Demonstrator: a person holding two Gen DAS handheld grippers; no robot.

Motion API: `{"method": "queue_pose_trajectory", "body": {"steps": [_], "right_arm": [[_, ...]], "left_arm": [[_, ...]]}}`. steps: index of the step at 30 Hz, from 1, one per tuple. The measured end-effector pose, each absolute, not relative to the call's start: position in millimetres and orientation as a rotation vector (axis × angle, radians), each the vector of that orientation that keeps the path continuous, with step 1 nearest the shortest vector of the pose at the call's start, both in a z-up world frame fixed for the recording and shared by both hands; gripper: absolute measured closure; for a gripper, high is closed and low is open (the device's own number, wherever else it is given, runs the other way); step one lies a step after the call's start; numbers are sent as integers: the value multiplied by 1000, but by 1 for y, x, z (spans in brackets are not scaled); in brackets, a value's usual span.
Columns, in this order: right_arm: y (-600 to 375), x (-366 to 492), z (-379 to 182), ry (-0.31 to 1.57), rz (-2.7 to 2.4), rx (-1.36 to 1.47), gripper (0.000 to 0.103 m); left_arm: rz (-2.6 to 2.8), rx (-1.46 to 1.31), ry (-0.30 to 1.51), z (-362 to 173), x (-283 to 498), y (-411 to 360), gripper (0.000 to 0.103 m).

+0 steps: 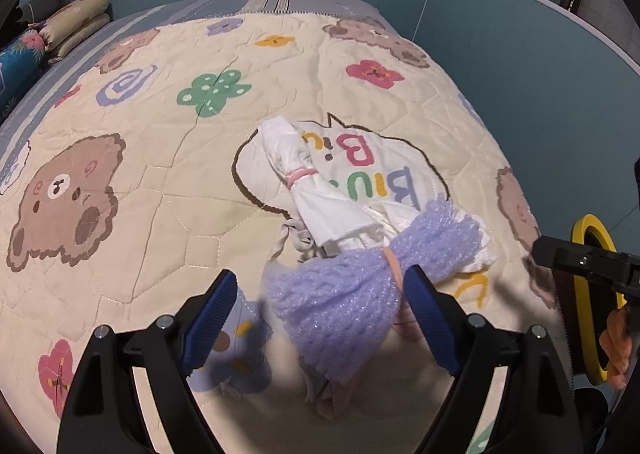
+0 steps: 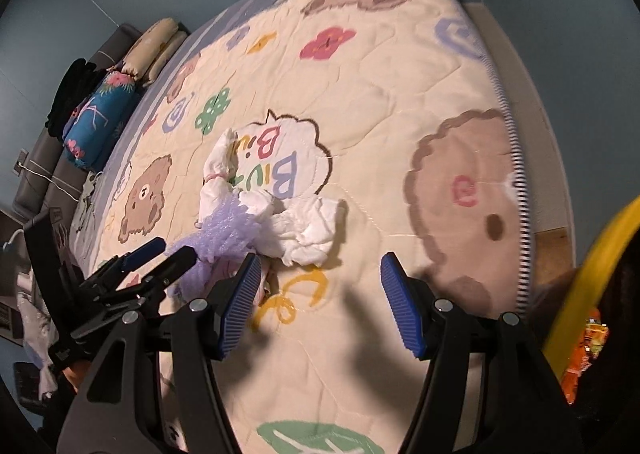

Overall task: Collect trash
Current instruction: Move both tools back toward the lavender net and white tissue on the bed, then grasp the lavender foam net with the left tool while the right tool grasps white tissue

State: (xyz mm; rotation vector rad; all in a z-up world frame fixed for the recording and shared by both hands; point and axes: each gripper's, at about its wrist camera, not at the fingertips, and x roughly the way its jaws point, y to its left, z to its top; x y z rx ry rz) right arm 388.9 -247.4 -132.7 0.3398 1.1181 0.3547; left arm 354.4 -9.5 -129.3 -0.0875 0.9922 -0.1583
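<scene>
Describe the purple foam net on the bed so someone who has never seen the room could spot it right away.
Start at the cream quilt with cartoon bears, and find the speech bubble with colourful letters near its middle. Below it lies a heap of trash; the purple foam net lies between the open left gripper's blue pads. Unlike the white crumpled tissue beside it, it is lilac and bubbly.

— What's between the left gripper (image 1: 320,318) fingers?
— Lilac foam netting (image 1: 340,294), bubbly and faintly glossy, by a ribbed blue pad.
— And beyond the fingertips?
— Crinkled white tissue paper (image 1: 320,210) on a matt, stitched cloth quilt (image 1: 168,182).
— The fingers (image 1: 430,318) themselves?
— Matt black plastic, small metal bolts.
</scene>
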Motion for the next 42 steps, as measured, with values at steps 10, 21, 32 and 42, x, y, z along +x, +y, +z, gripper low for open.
{"method": "queue_pose_trajectory", "body": {"steps": [10,21,32,42], "right_arm": [[-231,413,-157,1179,394,336,46],[-212,421,-176,1223,422,302,69],[-206,411,-164,1187,425,279,94],[-219,397,-141,1124,416,303,94]], "left_arm": [[-202,-79,995,-140,362,-10,21],[-287,-11,991,-144,352,-23,65],[-319,-5,979,-130,342,-20,103],[-322,-36,949,-104,322,-2,103]]}}
